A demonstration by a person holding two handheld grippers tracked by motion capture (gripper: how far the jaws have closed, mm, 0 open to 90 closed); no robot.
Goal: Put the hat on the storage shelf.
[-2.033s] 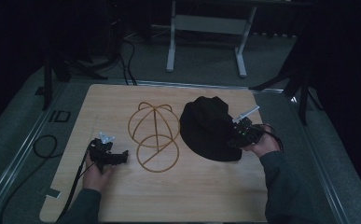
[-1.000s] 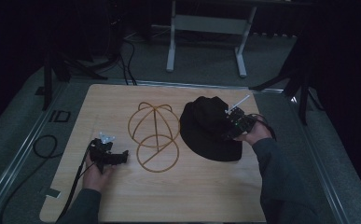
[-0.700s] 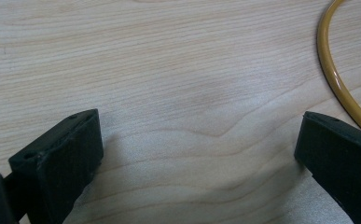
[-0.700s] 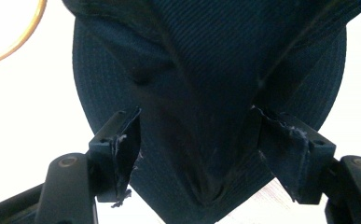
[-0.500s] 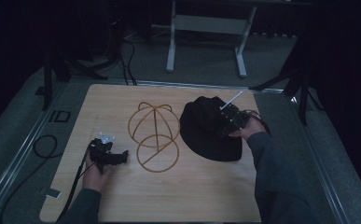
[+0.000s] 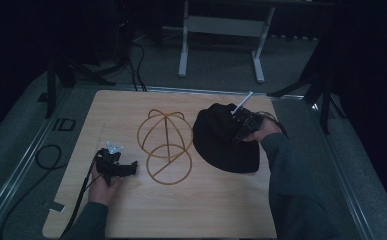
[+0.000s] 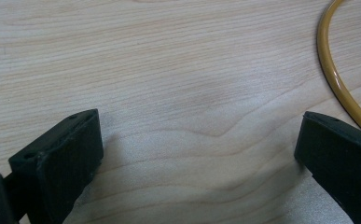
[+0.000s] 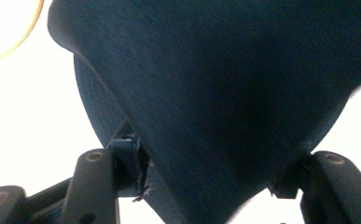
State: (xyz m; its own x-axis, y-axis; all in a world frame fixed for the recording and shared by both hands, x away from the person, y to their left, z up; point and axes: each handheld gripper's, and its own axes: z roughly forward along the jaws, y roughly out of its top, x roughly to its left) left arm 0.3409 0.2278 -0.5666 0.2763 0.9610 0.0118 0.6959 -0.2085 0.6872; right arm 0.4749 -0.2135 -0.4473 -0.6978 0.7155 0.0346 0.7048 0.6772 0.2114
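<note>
left gripper (image 6: 129,169): black, blocky body with a pale grey plate on top, seen near the wire frame (image 6: 165,145).
left jaws: matte black, thick wedge-shaped pads with small round holes near their upper edges.
left cable: thin and black, trailing from the gripper on the side away from the wire frame.
right gripper (image 8: 206,186): black body bearing a thin white rod.
right jaws: black flat arms, each with a round silver screw head at its joint.
sleeves: long, dark grey-green, reaching the wrists.
</note>
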